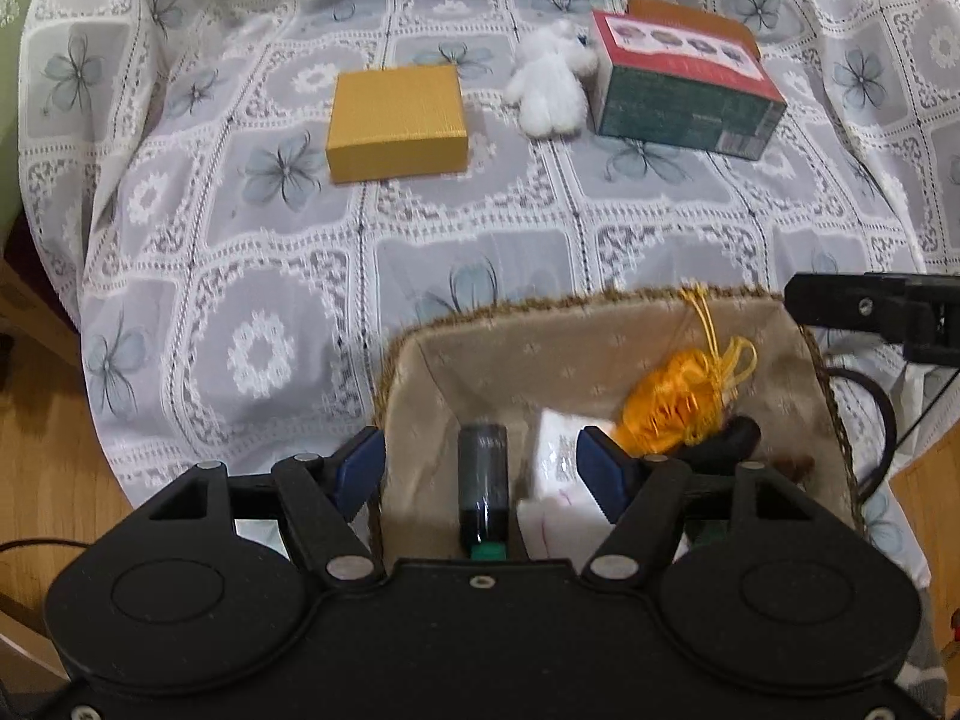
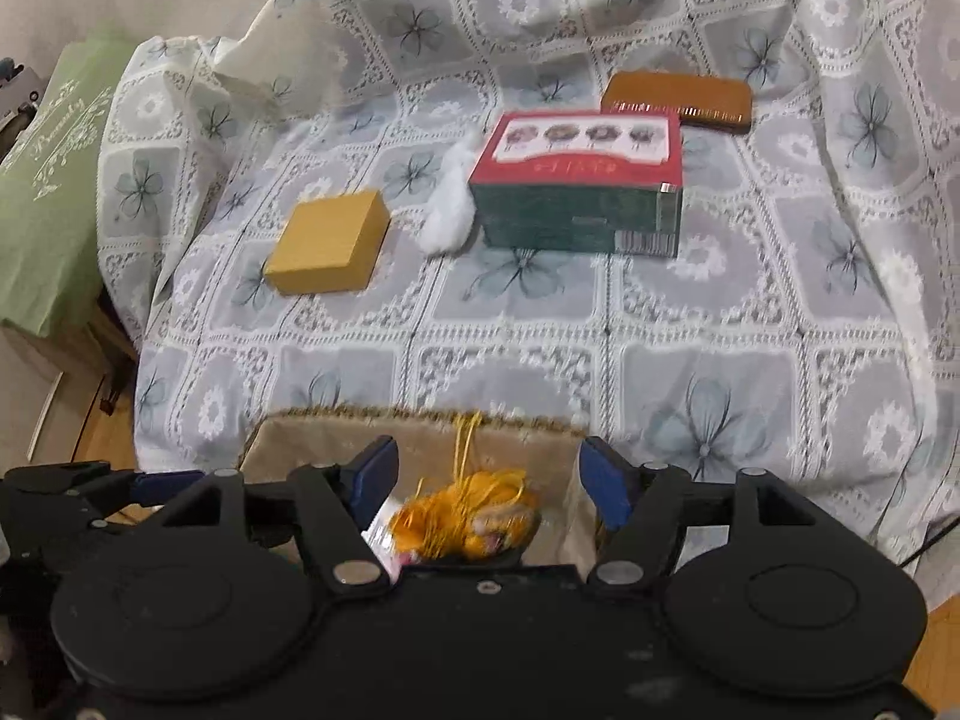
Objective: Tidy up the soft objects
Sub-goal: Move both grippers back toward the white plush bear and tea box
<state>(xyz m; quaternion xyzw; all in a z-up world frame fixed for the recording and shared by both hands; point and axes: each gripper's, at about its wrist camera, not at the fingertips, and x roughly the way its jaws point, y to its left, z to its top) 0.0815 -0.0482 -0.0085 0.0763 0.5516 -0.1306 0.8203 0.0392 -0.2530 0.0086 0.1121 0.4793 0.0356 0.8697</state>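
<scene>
Pouch [image 2: 465,516] probably lay in the basket [image 1: 600,306]; both my claws gaped empty; plush toy [image 1: 552,81] remained mid-bed.

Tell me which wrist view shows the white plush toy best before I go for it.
The left wrist view. There the white plush toy shows whole, head and legs, lying between the yellow box and the red-topped carton. The right wrist view shows only a blurred white sliver beside the carton.

Fluffy white plush toy [image 1: 555,78]; shiny satin pouch [image 1: 672,405]; cloth-lined basket [image 1: 510,354].
</scene>
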